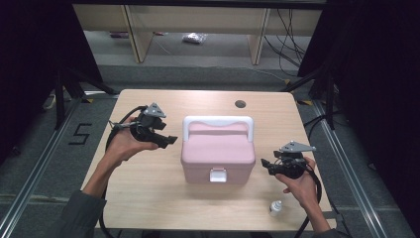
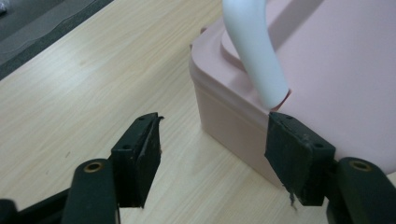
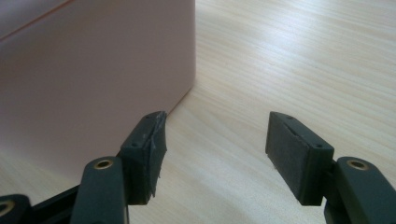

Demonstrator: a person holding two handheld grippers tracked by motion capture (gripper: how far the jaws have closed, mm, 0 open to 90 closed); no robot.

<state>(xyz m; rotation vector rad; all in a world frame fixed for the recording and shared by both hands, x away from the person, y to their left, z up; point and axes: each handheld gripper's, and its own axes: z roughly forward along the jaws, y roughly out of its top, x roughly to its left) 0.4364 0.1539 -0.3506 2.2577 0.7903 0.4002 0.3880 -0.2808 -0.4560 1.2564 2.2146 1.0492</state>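
A pink box [image 1: 218, 156] with a white carrying handle [image 1: 218, 120] is set near the middle of the light wooden table [image 1: 148, 198], its lid closed and its white front latch [image 1: 218, 174] turned toward the near edge. The handle is folded back over the far part of the lid.

The left gripper [image 1: 169, 140] is held above the table just to the left of the box, level with its far half and pointed to the right at it. Its jaws are released, and nothing is gripped between them. In the left gripper view [image 2: 212, 149] bare tabletop and the lower corner of the box are seen in the gap, with one end of the white handle just above the right-hand pad [image 2: 294, 154].

The right gripper [image 1: 265, 165] is held low at the right side of the box, near its near corner and pointed left at it. Its jaws are likewise released and empty. In the right gripper view [image 3: 212, 149] only wood grain is seen between the pads, and the pink wall of the box is close beside the left-hand pad [image 3: 147, 149].

A small white bottle [image 1: 276, 208] is lying on the table near the near right corner, well apart from the box.
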